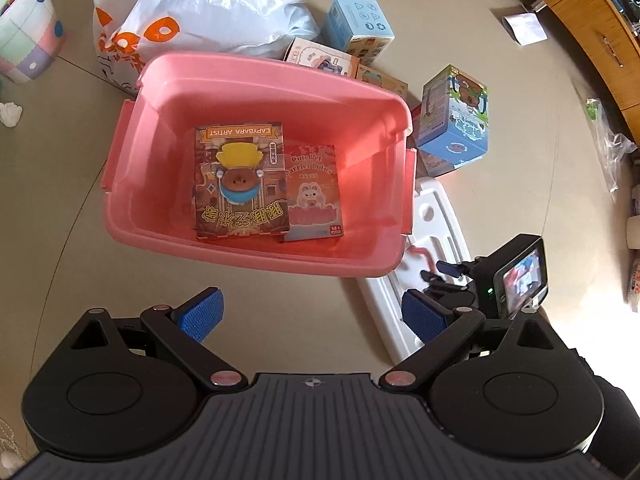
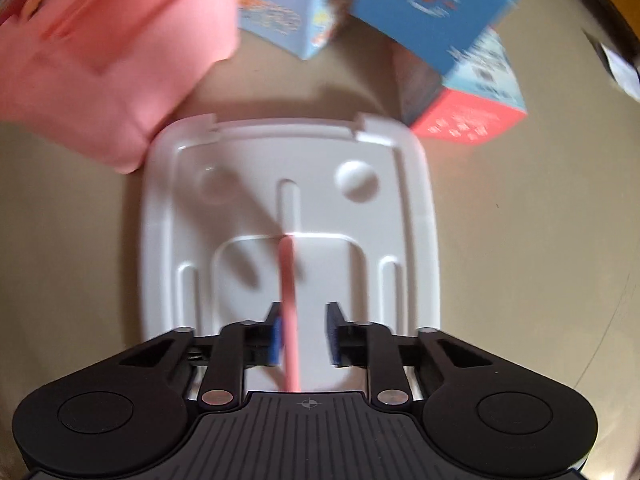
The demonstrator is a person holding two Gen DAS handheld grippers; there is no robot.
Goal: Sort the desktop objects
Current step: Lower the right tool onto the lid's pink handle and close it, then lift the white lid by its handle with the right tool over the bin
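Right gripper (image 2: 304,336): jaws part open, straddling the pink handle (image 2: 289,304) of the white lid (image 2: 404,208); the left pad looks to touch it, the right pad stands clear, so nothing is clamped yet.
Left gripper (image 1: 312,316): fingers spread wide and empty, hovering near the pink bin (image 1: 160,92) at its 6 o'clock side.
Done so far: two flat boxes lie inside the bin, a brown capybara box (image 1: 240,180) overlapping a red rabbit box (image 1: 314,196) at its 3 o'clock.
Left to do: I judge the task under halfway. Loose boxes remain outside, among them a light-blue cube (image 1: 356,24) at the bin's 1 o'clock and an upright bear box (image 1: 454,120) at its 3 o'clock, with several more between them.
Lid: it lies flat on the table, its far left corner touching or tucked under the bin; which, I cannot tell.
Edges: a wooden cabinet (image 1: 592,28) bounds the 2 o'clock side; a plastic bag (image 1: 192,12) crowds the bin's 12 o'clock rim.
Open room: bare table lies at the bin's 7 to 9 o'clock, the easiest approach for the left gripper.
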